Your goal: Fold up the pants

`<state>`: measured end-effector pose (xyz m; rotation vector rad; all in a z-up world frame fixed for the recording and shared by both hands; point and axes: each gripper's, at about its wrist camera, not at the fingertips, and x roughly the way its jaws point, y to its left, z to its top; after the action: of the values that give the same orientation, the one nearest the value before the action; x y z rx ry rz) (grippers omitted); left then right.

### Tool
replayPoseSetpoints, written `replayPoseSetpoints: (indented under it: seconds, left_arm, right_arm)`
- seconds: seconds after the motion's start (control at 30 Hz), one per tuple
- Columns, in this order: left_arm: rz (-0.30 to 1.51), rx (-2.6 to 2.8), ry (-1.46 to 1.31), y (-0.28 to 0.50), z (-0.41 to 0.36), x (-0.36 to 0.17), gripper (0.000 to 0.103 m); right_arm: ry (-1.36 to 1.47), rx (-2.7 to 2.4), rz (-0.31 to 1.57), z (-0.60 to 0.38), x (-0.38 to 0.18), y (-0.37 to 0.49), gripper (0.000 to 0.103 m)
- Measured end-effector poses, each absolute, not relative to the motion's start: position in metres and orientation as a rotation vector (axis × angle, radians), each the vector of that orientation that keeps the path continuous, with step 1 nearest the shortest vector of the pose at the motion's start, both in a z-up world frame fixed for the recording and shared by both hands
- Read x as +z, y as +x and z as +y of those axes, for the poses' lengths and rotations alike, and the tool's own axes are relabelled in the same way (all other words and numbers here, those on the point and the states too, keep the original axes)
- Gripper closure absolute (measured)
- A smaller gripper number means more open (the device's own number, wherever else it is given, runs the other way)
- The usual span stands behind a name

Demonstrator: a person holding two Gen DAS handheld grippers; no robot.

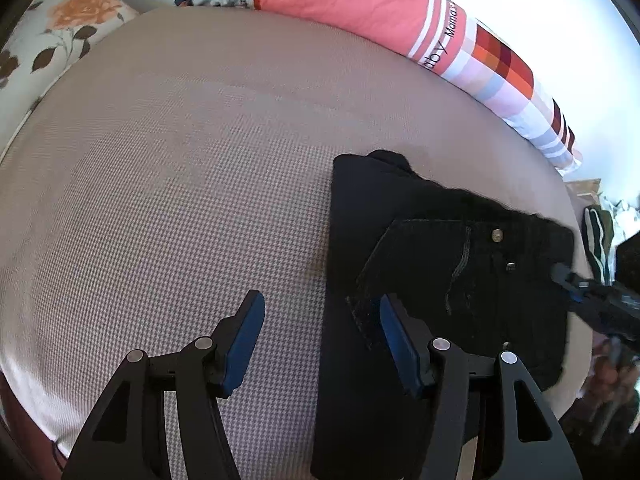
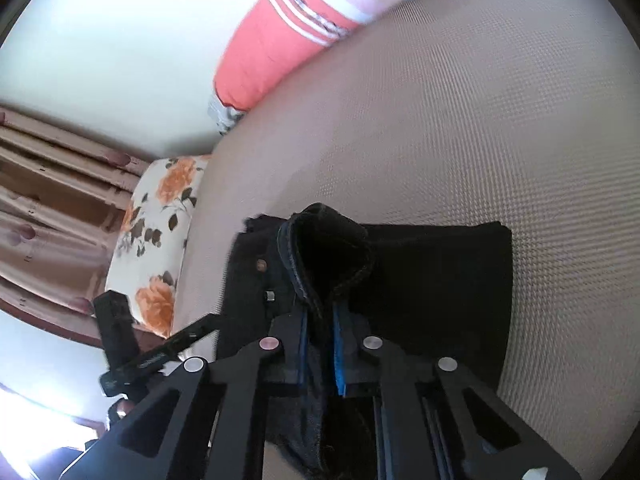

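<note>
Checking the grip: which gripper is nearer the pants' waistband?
Right. The right gripper is clamped on the waistband; the left gripper hovers open at the pants' edge.

Dark denim pants (image 1: pixel 460 248), matt and coarse with pale stitching and dull metal buttons (image 1: pixel 496 234), lie on a bed (image 1: pixel 180 168) covered in finely woven, textured beige cloth. The left tool (image 1: pixel 320 340) is matt black plastic with smooth blue pads (image 1: pixel 244 340) and shiny metal pins (image 1: pixel 204 343). A smooth cotton pillow (image 1: pixel 340 0) lies behind.
</note>
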<state>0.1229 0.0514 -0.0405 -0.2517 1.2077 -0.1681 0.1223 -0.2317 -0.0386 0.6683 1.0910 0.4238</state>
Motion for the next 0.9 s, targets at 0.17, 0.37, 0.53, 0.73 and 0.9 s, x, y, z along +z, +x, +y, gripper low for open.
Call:
replayPoseSetpoints:
  seconds: [0.17, 0.37, 0.53, 0.73, 0.9]
  left_arm:
    - [1.193, -0.209, -0.211, 0.124, 0.034, -0.036, 0.042]
    - [1.175, -0.246, -0.137, 0.124, 0.011, -0.04, 0.042]
    - [1.198, -0.239, -0.055, 0.129, -0.001, -0.06, 0.042]
    - [1.212, -0.24, -0.047, 0.13, -0.002, -0.06, 0.042]
    - [1.227, -0.282, -0.034, 0.111, -0.003, -0.057, 0.042]
  right_arm:
    - [0.632, 0.345, 1.031, -0.236, -0.004, 0.098, 0.094]
    - [0.641, 0.14, 1.086, -0.27, -0.041, 0.079, 0.094]
    - [0.615, 0.105, 1.104, -0.273, -0.061, 0.084, 0.09]
    - [0.581, 0.073, 1.134, -0.269, -0.054, 0.082, 0.079]
    - [0.568, 0.069, 1.155, -0.265, -0.041, 0.055, 0.079]
